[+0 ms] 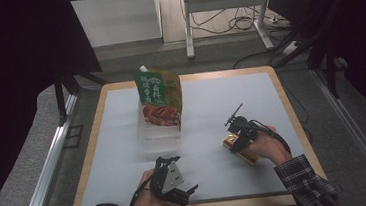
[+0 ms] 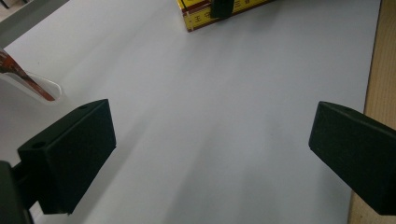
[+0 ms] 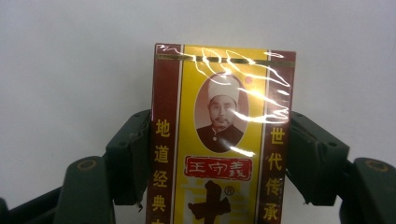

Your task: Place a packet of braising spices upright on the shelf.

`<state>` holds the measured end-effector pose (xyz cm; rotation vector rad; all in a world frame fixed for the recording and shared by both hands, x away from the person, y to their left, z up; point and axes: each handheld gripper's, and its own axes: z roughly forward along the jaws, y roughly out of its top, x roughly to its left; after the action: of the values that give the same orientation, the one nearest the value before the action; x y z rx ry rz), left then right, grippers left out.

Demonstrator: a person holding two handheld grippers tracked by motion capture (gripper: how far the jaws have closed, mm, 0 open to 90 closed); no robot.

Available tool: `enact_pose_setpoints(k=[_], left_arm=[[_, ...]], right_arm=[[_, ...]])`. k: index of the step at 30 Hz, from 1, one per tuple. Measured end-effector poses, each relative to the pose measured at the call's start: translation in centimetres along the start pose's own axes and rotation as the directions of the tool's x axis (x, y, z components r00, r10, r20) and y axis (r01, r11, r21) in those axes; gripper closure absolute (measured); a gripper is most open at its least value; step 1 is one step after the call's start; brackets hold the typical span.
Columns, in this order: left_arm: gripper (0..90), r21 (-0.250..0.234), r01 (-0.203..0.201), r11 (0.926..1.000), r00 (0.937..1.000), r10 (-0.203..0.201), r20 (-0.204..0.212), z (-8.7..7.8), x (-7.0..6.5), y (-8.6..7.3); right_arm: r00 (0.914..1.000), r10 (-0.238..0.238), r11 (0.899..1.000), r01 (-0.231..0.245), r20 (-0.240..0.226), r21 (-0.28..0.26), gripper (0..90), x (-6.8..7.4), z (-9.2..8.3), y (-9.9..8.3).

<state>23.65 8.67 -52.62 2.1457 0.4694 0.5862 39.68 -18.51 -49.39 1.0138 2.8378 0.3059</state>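
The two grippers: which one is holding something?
The right gripper: its jaws clamp the yellow box from both sides. The left gripper is open over bare table.

Box (image 3: 224, 140): yellow centre, dark red side bands, gold characters, glossy wrap. Pouch (image 1: 159, 97): green top, red-orange food print. Surface (image 1: 212, 110) pale grey with tan wood edge.

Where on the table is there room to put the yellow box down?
Plenty. The white mat is bare between the green pouch and the right gripper, all along the far right corner, and left of the pouch. Between the left gripper's open fingers it is bare too. It is crowded only around the pouch in its clear tub.
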Motion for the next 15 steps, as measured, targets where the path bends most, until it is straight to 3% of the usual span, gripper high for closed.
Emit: enact_pose_setpoints(k=[3,8,15], left_arm=[[0.3,0.0,0.0,1.0,1.0,0.0,-0.001,0.0,0.0,0.0],[0.4,0.004,-0.004,1.0,1.0,0.004,-0.002,0.0,0.1,0.0],[0.4,0.001,0.001,1.0,1.0,-0.001,-0.003,0.0,0.0,0.0]], right_arm=[[1.0,-0.008,1.0,0.008,0.006,-0.015,31.9,0.2,-0.2,-0.1],[0.9999,0.01,0.996,-0.01,0.004,-0.089,31.9,-0.2,-1.5,-0.4],[0.9999,0.013,0.985,-0.014,-0.007,-0.173,32.0,-0.3,-2.5,-1.0]])
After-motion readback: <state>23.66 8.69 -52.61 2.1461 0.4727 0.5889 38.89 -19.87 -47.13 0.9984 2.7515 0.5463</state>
